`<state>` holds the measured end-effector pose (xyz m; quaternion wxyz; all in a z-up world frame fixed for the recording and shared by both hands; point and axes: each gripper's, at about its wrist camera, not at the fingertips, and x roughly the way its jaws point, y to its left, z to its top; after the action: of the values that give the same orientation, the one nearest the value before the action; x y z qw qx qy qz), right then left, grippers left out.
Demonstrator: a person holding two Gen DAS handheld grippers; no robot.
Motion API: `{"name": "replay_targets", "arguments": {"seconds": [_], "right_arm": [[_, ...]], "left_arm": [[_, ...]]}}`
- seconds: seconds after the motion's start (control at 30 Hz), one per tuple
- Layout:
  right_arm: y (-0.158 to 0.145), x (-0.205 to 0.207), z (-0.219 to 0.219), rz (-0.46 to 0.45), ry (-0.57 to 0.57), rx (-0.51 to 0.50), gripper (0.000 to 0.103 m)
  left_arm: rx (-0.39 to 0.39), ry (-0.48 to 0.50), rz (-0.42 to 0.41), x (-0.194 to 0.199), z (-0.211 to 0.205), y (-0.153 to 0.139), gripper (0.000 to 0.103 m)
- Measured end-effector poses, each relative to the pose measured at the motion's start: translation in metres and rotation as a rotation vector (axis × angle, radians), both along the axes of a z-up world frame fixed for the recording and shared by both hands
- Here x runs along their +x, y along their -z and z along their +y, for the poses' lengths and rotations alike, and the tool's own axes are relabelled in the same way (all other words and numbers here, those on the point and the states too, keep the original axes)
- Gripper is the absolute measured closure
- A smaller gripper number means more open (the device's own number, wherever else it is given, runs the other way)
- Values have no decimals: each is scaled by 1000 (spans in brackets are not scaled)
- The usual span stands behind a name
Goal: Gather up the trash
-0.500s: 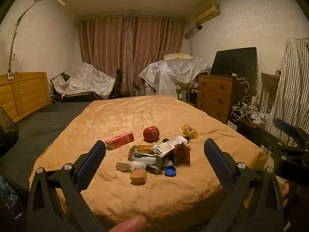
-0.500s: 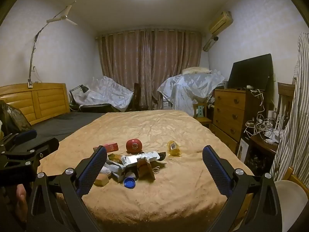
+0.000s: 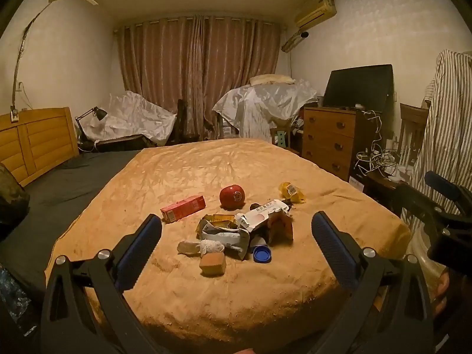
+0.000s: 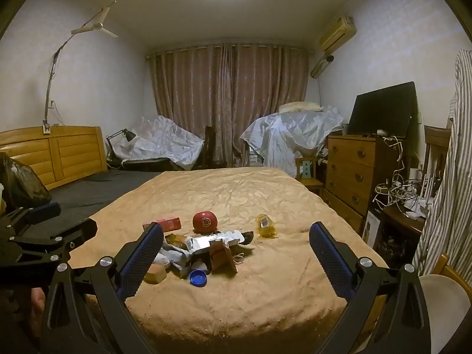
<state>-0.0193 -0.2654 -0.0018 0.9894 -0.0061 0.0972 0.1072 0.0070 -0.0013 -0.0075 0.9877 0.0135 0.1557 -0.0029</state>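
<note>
The left hand-held gripper [image 3: 236, 236] hangs wide open and empty over the near end of the bed [image 3: 339, 200], framing a trash pile [image 3: 236, 230] with a blue cap [image 3: 262, 254], red box [image 3: 183, 209] and red ball [image 3: 232, 196].

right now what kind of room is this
A lived-in bedroom, most likely: a bed with a wooden headboard fills the middle, a chest of drawers stands along the right wall, and closed curtains cover the far window.
</note>
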Motion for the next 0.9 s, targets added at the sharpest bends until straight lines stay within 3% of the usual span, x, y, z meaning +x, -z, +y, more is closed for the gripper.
{"name": "replay_targets", "arguments": {"seconds": [0.9], "right_arm": [[0, -1, 1, 10, -10, -2, 4]], "left_arm": [[-17, -14, 13, 6, 10, 9, 5]]}}
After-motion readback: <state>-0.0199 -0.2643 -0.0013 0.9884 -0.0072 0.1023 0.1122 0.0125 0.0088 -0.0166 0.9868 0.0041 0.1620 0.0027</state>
